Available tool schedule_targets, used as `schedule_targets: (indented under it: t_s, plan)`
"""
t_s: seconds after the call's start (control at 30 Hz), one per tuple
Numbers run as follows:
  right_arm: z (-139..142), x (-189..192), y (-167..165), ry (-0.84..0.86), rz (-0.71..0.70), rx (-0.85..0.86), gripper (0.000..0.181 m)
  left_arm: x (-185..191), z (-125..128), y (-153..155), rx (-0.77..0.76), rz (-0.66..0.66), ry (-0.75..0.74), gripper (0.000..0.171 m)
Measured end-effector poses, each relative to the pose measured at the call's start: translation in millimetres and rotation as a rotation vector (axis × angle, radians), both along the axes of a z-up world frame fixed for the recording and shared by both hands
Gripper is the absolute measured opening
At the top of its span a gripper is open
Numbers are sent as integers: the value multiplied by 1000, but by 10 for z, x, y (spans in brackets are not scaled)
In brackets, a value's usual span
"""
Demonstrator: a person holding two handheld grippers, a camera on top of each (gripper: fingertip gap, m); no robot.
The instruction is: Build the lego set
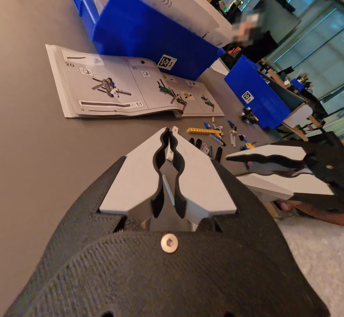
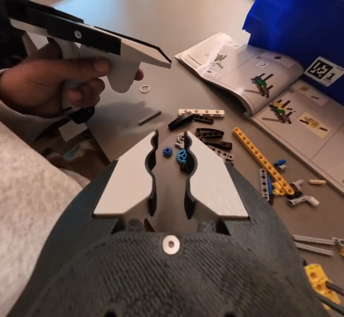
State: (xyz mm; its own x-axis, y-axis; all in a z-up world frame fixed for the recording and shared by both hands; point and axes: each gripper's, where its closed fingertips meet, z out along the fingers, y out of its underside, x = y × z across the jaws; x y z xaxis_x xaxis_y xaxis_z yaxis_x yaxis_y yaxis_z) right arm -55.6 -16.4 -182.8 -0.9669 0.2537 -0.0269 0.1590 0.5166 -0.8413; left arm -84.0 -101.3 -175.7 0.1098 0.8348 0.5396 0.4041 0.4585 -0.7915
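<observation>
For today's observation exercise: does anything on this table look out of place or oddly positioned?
Mostly ordinary build clutter. One oddity: the instruction booklet lies propped against the blue bin, its page bulging rather than flat. A small white ring and a grey axle also sit apart from the main pile of pieces.

Table (image 2: 149,19) grey; bins (image 1: 149,34) blue with black-and-white square-patterned tags (image 1: 167,62); long beam (image 2: 260,160) yellow; gears (image 2: 167,151) blue; gripper fingers (image 2: 128,175) light grey, black-padded with wavy edges.
</observation>
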Motion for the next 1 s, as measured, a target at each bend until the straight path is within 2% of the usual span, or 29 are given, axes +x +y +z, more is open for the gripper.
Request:
schedule_targets:
  t_s: [0.1,0.27,0.37,0.47,0.67,0.93,1.0]
  plan:
    - [-107,69,-6,7,42,29,26,21,70,-12,-24,25,21,0]
    - [-221,0,189,113,41,90,22,-6,85,66,-105,18,26,0]
    - [-225,23,217,31,45,46,18,-24,25,102,-131,5,7,0]
    - [-219,52,197,-60,50,-6,18,-22,11,101,-125,3,5,0]
    - [-269,94,153,-106,61,-23,17,-20,19,51,-86,9,13,0]
    - [-460,106,-21,-90,103,81,17,-15,22,-2,17,4,16,0]
    - [-526,103,-35,-81,107,125,10,-9,44,-18,32,4,25,1]
